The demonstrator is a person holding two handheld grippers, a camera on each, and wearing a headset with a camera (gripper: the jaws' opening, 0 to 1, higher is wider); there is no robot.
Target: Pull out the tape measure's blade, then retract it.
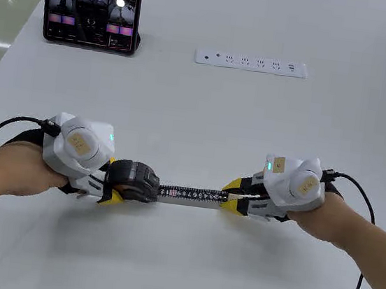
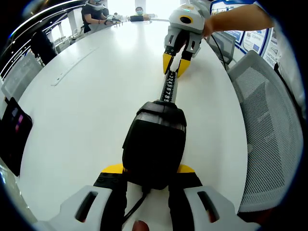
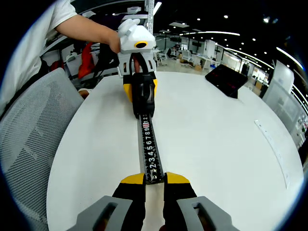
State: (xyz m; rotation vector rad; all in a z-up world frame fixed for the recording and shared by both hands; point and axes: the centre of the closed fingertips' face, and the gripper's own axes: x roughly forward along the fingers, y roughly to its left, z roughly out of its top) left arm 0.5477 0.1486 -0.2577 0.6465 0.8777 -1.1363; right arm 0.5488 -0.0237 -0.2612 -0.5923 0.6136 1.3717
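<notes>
A black tape measure case lies on the white table, held by my left gripper, which is shut on it; in the left gripper view the case sits between the yellow-tipped jaws. Its numbered blade stretches a short way rightward to my right gripper, shut on the blade's end. In the right gripper view the blade runs from my right gripper up to the case. The left gripper view shows the blade reaching the right gripper.
A dark tablet stands at the far left of the table and a white power strip lies at the back centre. A mesh chair stands beside the table edge. Cables trail from both grippers.
</notes>
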